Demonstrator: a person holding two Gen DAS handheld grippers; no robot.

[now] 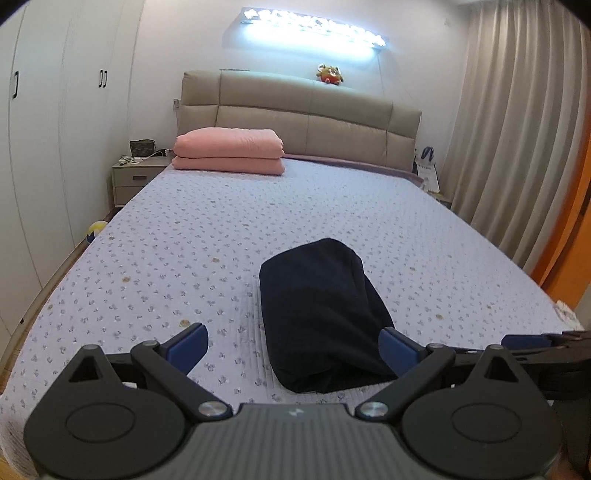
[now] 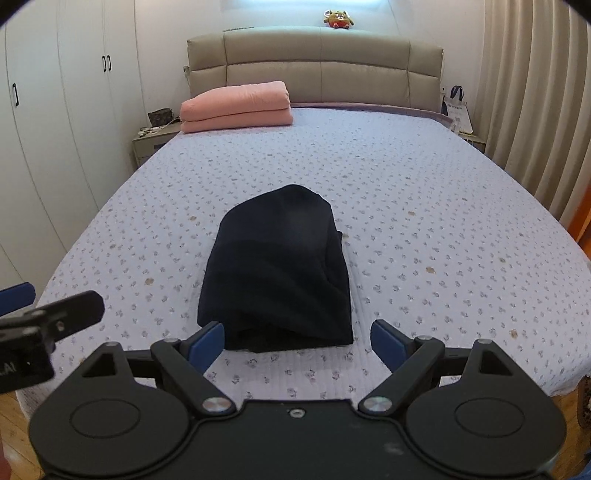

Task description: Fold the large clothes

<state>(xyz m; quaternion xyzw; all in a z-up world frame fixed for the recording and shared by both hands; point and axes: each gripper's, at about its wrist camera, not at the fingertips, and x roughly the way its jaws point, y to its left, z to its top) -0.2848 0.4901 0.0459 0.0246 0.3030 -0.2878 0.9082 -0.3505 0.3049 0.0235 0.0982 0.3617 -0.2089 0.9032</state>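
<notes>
On the near part of the bed, close to its near edge, lies the dark garment. It is already folded into a thick, neat bundle, with its long side running from near to far. It sits a bit right of the middle in the left view and almost in the middle in the right view.

Both tools hang just in front of it. The left gripper has its jaws spread wide and holds nothing; its right pad looks to be touching the near right corner of the bundle. The right gripper is spread wide too and holds nothing; its left pad sits right by the near left corner.

Far away, by the headboard, a pink quilt is stacked on the left side. A small toy sits on top of the headboard.

The folding looks nearly done, I think. What comes next could be one last pat, or a lift to put the bundle away. A lift would need both tools to pinch the near edge through all its layers, so the folds do not fall open.
</notes>
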